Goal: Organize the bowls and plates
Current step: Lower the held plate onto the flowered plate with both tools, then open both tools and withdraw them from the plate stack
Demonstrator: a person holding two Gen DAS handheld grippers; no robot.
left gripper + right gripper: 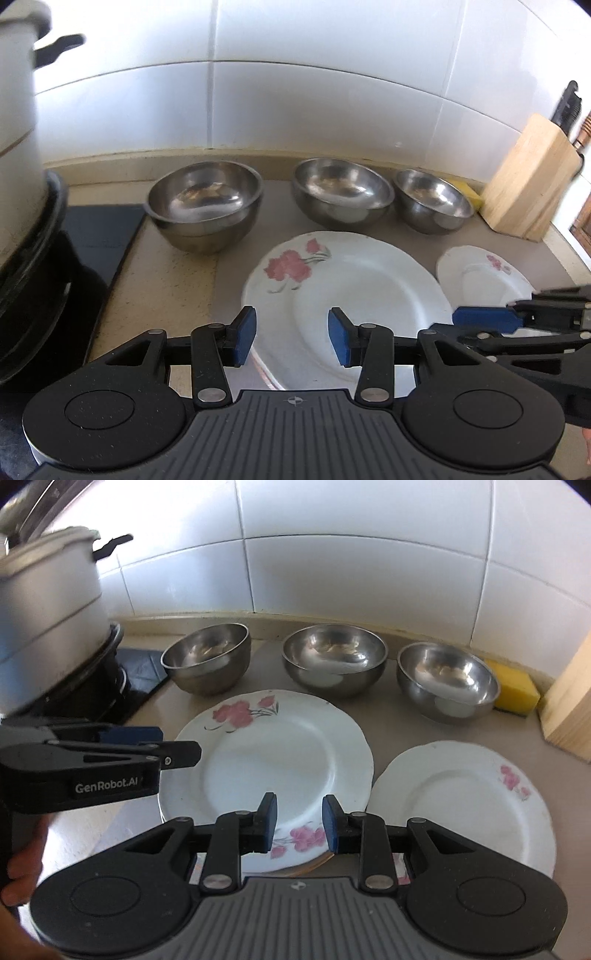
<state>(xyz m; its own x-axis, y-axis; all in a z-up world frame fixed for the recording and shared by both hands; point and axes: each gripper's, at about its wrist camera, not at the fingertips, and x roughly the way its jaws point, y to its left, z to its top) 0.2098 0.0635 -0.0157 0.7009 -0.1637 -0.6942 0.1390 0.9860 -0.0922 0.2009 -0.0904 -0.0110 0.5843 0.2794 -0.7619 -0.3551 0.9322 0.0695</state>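
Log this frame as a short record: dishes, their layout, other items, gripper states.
bowls: three steel bowls in a row by the wall, left bowl, middle bowl, right bowl
plates: large floral plate in front; small floral plate to its right
other: yellow sponge, knife block, white pot
left gripper: open, empty, above the large plate
right gripper: open, empty

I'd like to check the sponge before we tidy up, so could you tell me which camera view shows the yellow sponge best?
The right wrist view: the yellow sponge lies in the open between the rightmost steel bowl and the knife block. In the left wrist view only a sliver shows behind that bowl.
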